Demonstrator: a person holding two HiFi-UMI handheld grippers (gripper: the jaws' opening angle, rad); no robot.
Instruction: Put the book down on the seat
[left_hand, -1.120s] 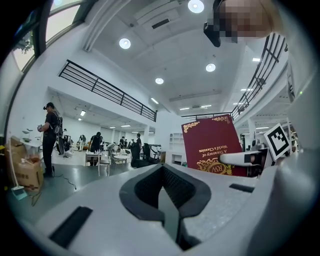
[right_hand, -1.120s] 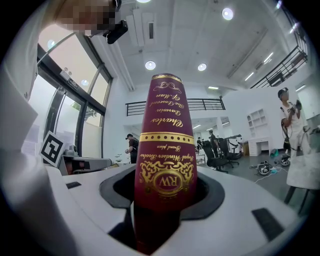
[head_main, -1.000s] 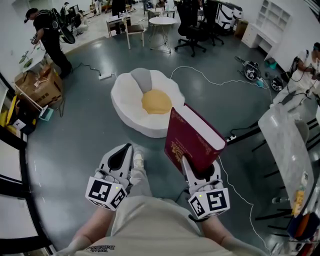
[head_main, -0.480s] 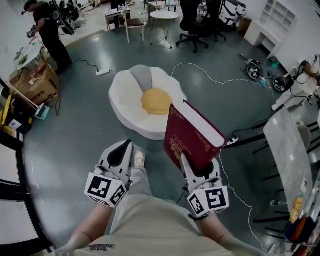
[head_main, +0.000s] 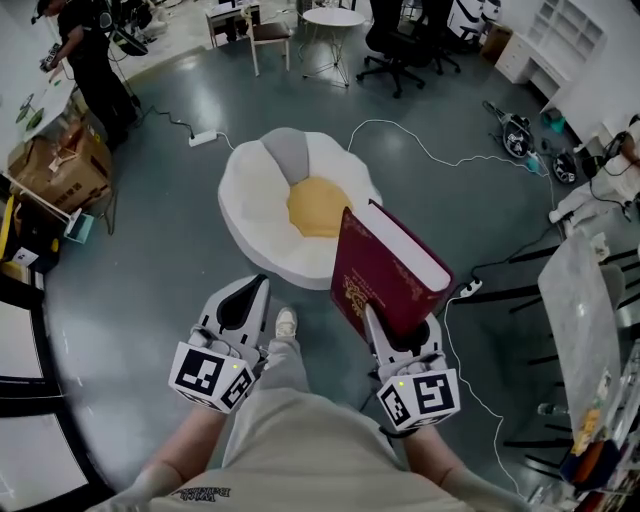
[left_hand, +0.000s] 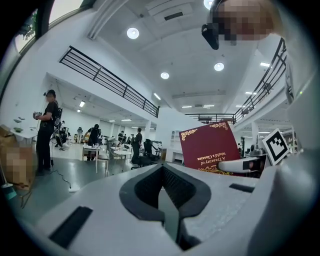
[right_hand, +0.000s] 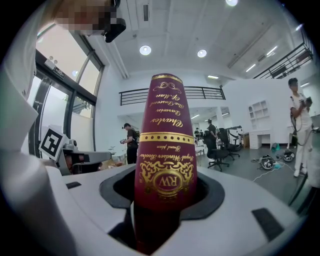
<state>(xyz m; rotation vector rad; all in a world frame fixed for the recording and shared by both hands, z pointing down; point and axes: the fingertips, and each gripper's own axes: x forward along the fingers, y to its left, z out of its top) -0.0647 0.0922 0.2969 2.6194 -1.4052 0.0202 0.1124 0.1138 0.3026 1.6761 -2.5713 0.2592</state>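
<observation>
A thick maroon book with gold ornament stands upright between the jaws of my right gripper, which is shut on its lower end. In the right gripper view the book's spine fills the gap between the jaws. The seat is a white, petal-shaped floor cushion with a yellow middle and a grey back pad; it lies on the floor just beyond the book. My left gripper hangs beside it to the left, shut and empty. The book also shows in the left gripper view at the right.
A white cable loops over the grey floor behind the seat, and a power strip lies to the right of the book. A table stands at the right. Cardboard boxes and a person are at the far left. Office chairs stand at the back.
The view has crept forward a little, so the seat lies slightly nearer. Both grippers keep their pose and the book stays upright in the right one.
</observation>
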